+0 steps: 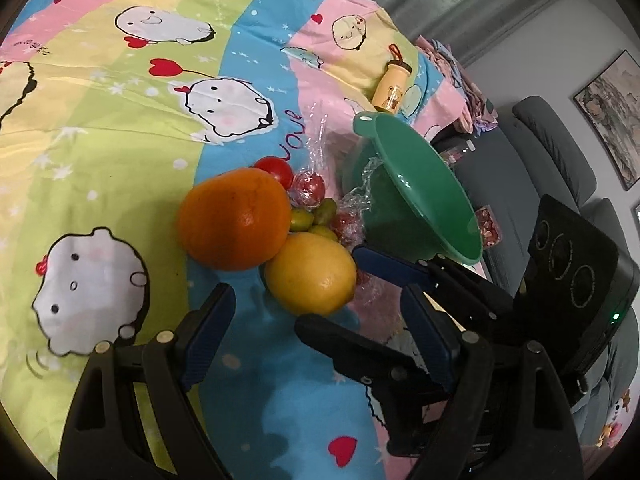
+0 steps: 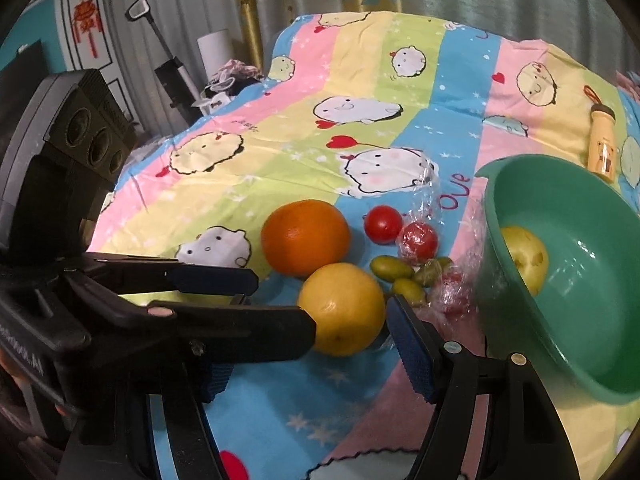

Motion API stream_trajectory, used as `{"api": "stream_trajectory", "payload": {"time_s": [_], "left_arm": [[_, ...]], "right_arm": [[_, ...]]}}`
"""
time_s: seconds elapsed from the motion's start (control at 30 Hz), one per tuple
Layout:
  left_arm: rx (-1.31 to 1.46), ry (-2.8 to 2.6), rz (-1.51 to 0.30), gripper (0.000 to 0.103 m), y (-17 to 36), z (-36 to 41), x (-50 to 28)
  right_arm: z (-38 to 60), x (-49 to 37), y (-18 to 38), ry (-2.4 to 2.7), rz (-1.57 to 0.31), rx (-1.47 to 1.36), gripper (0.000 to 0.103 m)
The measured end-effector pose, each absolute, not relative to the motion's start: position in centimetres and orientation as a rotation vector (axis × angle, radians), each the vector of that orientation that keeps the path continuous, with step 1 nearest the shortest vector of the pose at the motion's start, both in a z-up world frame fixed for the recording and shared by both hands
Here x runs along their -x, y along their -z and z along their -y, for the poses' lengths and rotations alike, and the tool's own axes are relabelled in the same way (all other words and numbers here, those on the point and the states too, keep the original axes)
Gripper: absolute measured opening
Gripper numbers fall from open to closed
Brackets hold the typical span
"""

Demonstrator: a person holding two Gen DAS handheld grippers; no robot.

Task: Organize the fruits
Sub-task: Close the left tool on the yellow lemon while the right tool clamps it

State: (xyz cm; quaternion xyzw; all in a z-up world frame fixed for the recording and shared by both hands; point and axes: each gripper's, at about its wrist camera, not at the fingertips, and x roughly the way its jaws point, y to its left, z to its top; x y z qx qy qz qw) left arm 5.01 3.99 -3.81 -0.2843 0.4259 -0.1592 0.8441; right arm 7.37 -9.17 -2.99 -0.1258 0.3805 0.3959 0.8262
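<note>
Reaching with my right tongs [image 2: 352,320], spread around the lemon [image 2: 342,308] | left tongs [image 1: 316,312] spread, empty | risk: lemon nudges orange [image 2: 306,236], both roll.

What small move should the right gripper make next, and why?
Probably ease the right gripper forward around the yellow fruit, then close. Its fingers stand open just short of that fruit, nothing held, and the green bowl waits alongside.

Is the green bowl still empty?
No: in the right wrist view a yellow fruit already lies inside the green bowl, against its inner wall.
</note>
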Motion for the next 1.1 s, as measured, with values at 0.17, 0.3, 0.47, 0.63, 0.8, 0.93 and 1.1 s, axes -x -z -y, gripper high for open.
{"api": "stream_trajectory", "payload": {"time_s": [0.17, 0.3, 0.47, 0.63, 0.8, 0.93, 1.1], "left_arm": [[0.608, 0.353, -0.913, 0.083, 4.3, -3.6, -5.8], [0.614, 0.361, -0.926, 0.073, 4.7, -3.4, -6.3], [0.617, 0.374, -0.945, 0.063, 5.3, -3.2, -6.6], [0.616, 0.365, -0.95, 0.06, 5.4, -3.4, -6.6], [0.609, 0.362, -0.945, 0.058, 5.1, -3.3, -6.2], [0.58, 0.36, -0.922, 0.058, 4.0, -2.8, -5.7], [0.539, 0.356, -0.871, 0.058, 1.8, -2.2, -4.2]], "right_arm": [[8.7, -8.0, 3.6, -0.845, -0.823, 0.288, 0.069], [8.6, -8.6, 4.2, -0.831, -0.846, 0.29, 0.063], [8.6, -8.7, 4.3, -0.823, -0.844, 0.301, 0.058], [8.5, -8.7, 4.3, -0.813, -0.837, 0.309, 0.055], [8.4, -8.3, 4.3, -0.794, -0.819, 0.312, 0.055], [8.9, -7.7, 3.6, -0.799, -0.793, 0.296, 0.055], [9.3, -6.0, 1.9, -0.802, -0.729, 0.285, 0.055]]}}
